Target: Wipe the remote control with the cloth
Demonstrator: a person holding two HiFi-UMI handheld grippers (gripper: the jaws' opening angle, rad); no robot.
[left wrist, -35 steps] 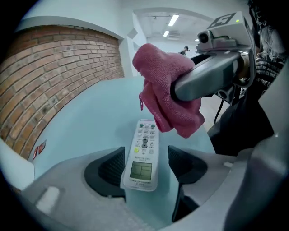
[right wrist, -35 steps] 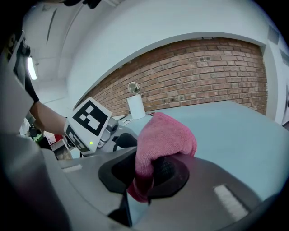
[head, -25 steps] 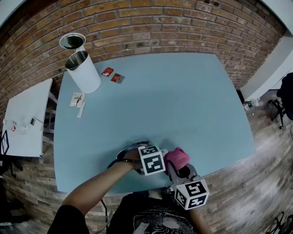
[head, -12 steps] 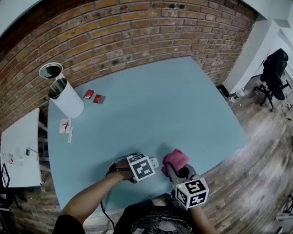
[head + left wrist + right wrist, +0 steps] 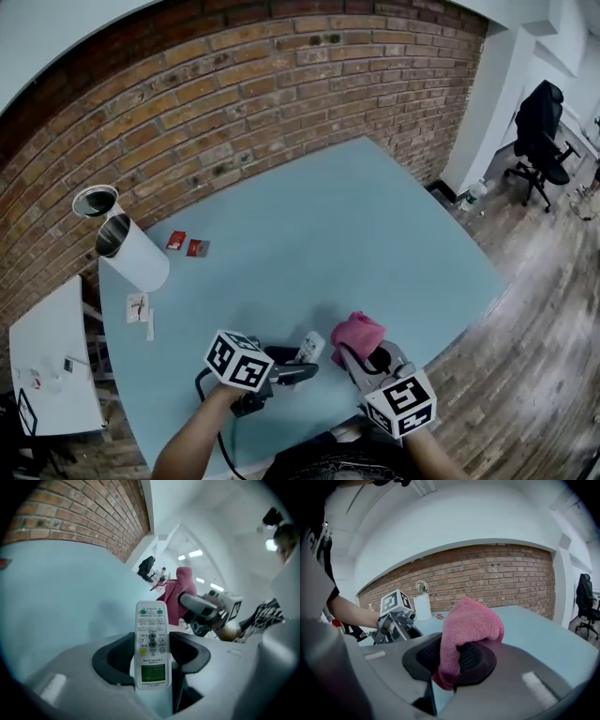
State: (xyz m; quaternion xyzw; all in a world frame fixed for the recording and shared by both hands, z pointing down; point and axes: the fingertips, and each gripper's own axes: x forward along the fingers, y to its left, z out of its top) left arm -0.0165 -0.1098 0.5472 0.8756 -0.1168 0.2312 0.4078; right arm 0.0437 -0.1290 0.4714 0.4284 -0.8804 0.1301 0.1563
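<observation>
Smooth blue table (image 5: 309,225), fuzzy pink cloth (image 5: 356,333)

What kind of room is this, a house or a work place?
Probably a work place, like an office: a black office chair, a big light blue table and a bare brick wall.

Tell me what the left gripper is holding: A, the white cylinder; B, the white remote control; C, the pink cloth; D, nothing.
B: the left gripper view shows the white remote control pinched in the left gripper, whose fingers have just been closing on it; the pink cloth is in the right gripper.
</observation>
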